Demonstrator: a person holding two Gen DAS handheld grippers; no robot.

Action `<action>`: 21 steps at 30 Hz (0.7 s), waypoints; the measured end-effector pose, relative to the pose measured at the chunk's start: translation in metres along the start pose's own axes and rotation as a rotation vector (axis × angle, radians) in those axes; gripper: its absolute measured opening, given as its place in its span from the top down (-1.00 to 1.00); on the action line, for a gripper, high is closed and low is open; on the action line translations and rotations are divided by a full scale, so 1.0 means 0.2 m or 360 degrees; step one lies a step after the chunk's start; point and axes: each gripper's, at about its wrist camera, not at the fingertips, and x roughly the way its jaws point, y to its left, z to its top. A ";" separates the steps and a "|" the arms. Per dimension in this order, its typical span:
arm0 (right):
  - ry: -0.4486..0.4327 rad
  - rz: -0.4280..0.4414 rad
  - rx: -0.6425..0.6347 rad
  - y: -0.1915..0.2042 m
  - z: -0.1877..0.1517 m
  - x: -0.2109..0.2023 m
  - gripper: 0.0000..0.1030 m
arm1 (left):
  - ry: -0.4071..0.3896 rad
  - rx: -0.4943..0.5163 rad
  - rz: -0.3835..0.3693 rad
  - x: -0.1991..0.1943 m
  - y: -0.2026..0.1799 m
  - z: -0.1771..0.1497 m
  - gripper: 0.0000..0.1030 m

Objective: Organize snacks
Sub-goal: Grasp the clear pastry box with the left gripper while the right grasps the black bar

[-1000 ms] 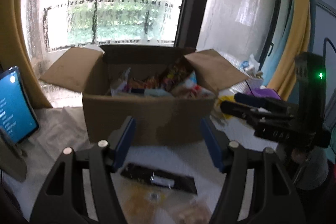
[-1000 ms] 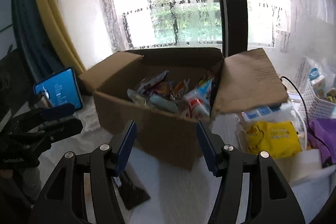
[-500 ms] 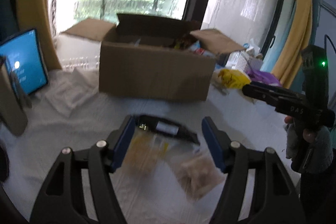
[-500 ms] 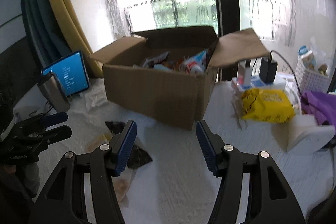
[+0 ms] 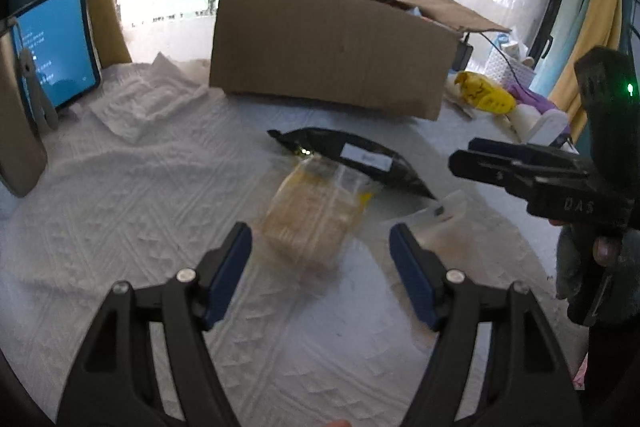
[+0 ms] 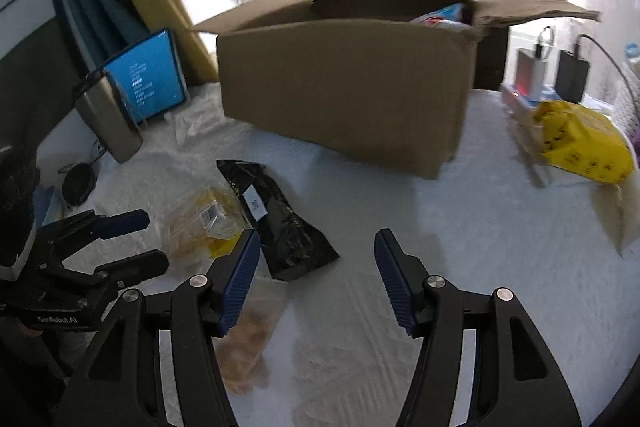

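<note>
On the white textured cloth (image 5: 140,195), three snack packs lie loose in front of an open cardboard box (image 5: 332,51). Left gripper (image 5: 320,247) hovers low over the cloth, jaws spread wide and holding nothing; a clear bag of pale biscuits (image 5: 312,211) sits just ahead of them, roughly centred between the blue pads (image 5: 228,267). A black packet (image 5: 352,159) with a white label lies just behind the clear bag, its near edge overlapped by the bag's top. A second clear pack (image 5: 444,215) with brownish contents lies just beside the left gripper's right-hand finger, blurred. Right gripper (image 6: 316,279) is also released and empty, jaws wide apart above bare cloth; the black packet's lower end lies near its left-hand finger, and the brownish pack shows under that finger. Box flaps stand open; a red, white and blue wrapper (image 6: 444,15) shows over the rim at the right rear corner. A lit blue tablet (image 5: 56,47) stands left of the box. A yellow bag (image 6: 580,139) lies to the box's right, well apart from the three packs.
</note>
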 end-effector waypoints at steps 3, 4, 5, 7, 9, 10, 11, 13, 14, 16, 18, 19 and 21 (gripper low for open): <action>0.0030 0.0020 -0.0030 0.02 0.03 0.07 -0.33 | 0.0009 0.0008 -0.0030 0.04 0.00 0.01 -0.43; 0.0043 0.0027 -0.0039 0.03 0.04 0.10 -0.33 | 0.0013 0.0014 -0.0023 0.05 0.01 0.01 -0.44; 0.0053 0.0037 -0.0045 0.03 0.05 0.12 -0.33 | 0.0014 0.0024 -0.0013 0.05 0.01 0.02 -0.45; 0.0069 0.0045 -0.0056 0.04 0.06 0.16 -0.33 | 0.0022 0.0051 -0.0002 0.08 0.01 0.04 -0.45; 0.0090 0.0051 -0.0059 0.03 0.07 0.20 -0.33 | 0.0046 0.0067 -0.0003 0.11 0.01 0.05 -0.46; 0.0100 0.0048 -0.0054 0.02 0.07 0.22 -0.33 | 0.0081 0.0083 0.0016 0.15 0.01 0.05 -0.46; 0.0121 0.0045 -0.0047 0.01 0.06 0.25 -0.33 | 0.0099 0.0089 0.0032 0.17 0.01 0.05 -0.46; 0.0153 0.0072 -0.0029 0.00 0.05 0.28 -0.33 | 0.0164 0.0087 0.0050 0.23 0.02 0.04 -0.46; 0.0173 0.0072 -0.0033 0.01 0.05 0.29 -0.33 | 0.0151 0.0092 0.0049 0.23 0.01 0.04 -0.46; 0.0176 0.0068 -0.0056 0.02 0.02 0.31 -0.33 | 0.0153 0.0085 0.0033 0.23 0.02 0.04 -0.45; 0.0175 0.0061 -0.0057 0.03 0.02 0.31 -0.31 | 0.0152 0.0084 0.0037 0.23 0.02 0.04 -0.44; 0.0175 0.0067 -0.0051 0.03 0.02 0.30 -0.27 | 0.0151 0.0089 0.0046 0.23 0.01 0.04 -0.43; 0.0166 0.0093 -0.0027 0.01 0.02 0.29 -0.05 | 0.0141 0.0088 0.0067 0.23 0.01 0.03 -0.23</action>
